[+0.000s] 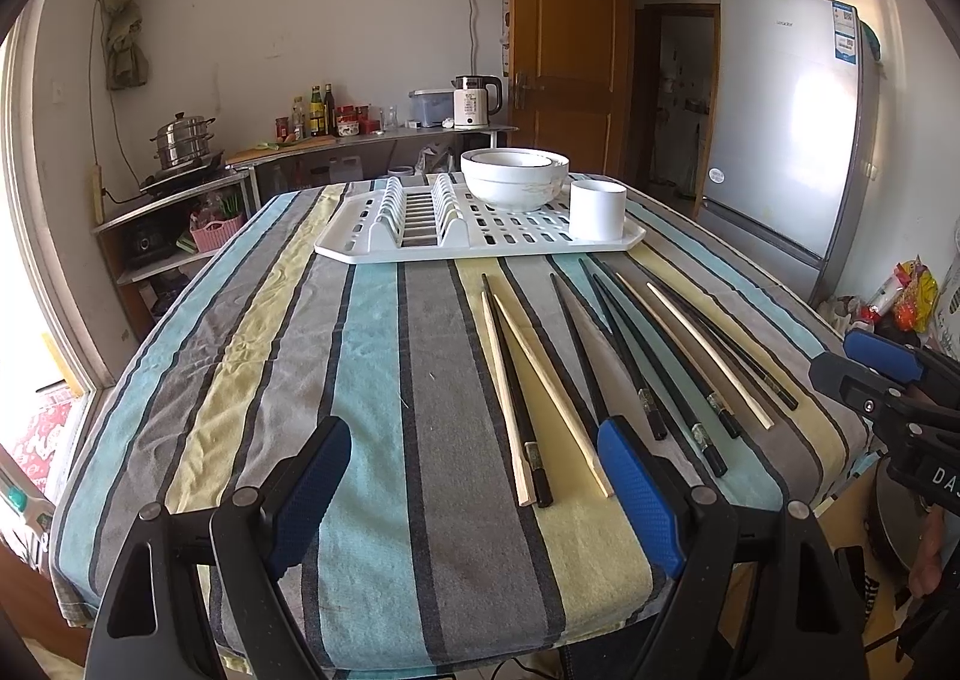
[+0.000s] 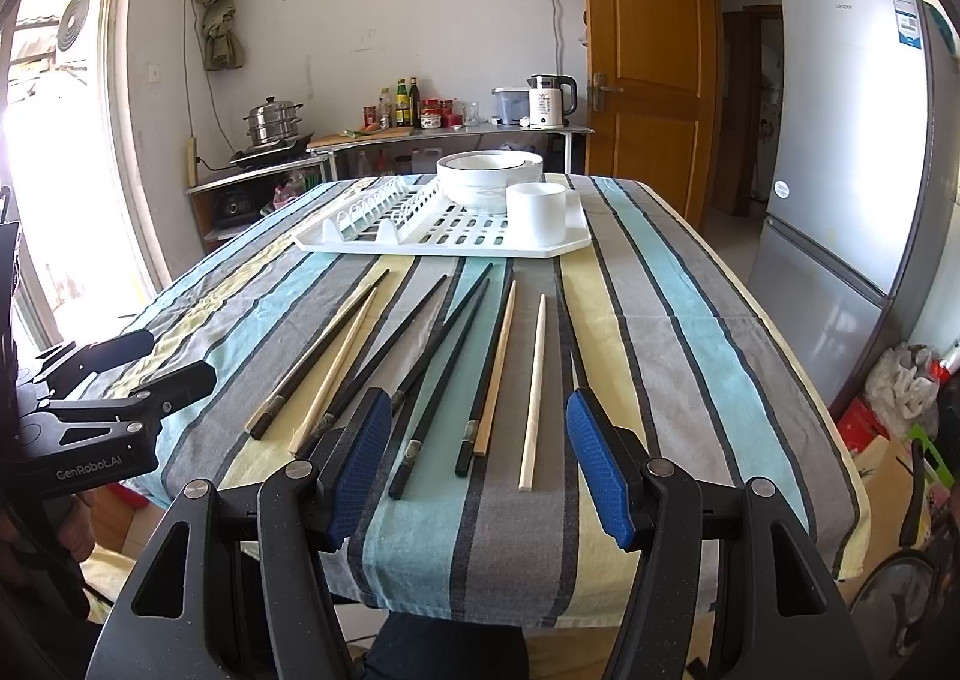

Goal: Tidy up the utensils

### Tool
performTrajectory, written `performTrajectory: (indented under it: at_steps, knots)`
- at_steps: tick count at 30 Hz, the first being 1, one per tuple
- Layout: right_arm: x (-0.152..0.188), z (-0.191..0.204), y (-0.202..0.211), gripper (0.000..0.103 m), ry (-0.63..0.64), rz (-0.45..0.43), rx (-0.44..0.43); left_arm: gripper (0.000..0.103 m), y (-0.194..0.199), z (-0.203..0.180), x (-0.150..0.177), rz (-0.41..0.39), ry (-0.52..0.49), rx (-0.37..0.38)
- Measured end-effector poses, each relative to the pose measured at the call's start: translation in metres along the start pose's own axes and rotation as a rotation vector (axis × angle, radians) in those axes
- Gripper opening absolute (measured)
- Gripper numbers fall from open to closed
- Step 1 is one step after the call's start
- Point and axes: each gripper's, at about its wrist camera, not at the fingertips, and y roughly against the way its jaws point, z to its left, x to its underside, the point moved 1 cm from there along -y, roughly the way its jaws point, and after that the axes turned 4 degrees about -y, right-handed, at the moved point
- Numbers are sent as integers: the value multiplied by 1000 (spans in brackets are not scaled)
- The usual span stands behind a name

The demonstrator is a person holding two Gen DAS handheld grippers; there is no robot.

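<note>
Several chopsticks [image 2: 438, 356] lengthwise, tips toward rack [image 2: 456, 236] (fanned).

- Refrigerator [image 2: 852, 140]: silver, at right of the desk.
- Wooden door [image 2: 645, 44]: standing open.
- Electric kettle [image 2: 549, 101]: on the rear counter, beside bottles [image 2: 405, 101].
- Steamer pot [image 2: 273, 125]: on the stove at left.
- Curtain [image 2: 219, 8]: knotted, hanging.

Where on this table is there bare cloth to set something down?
Free: the striped cloth left of the chopsticks, from the drying rack to the near edge. Also the strip right of them. Crowded: the chopstick spread, and the rack's right end with bowls and cup.
</note>
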Motion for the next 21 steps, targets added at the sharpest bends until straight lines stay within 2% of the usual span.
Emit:
performTrajectory:
  at_steps: [21]
  knots:
    - [0, 0, 0, 61, 1, -3, 1, 85, 4, 0, -2, -7, 0, -5]
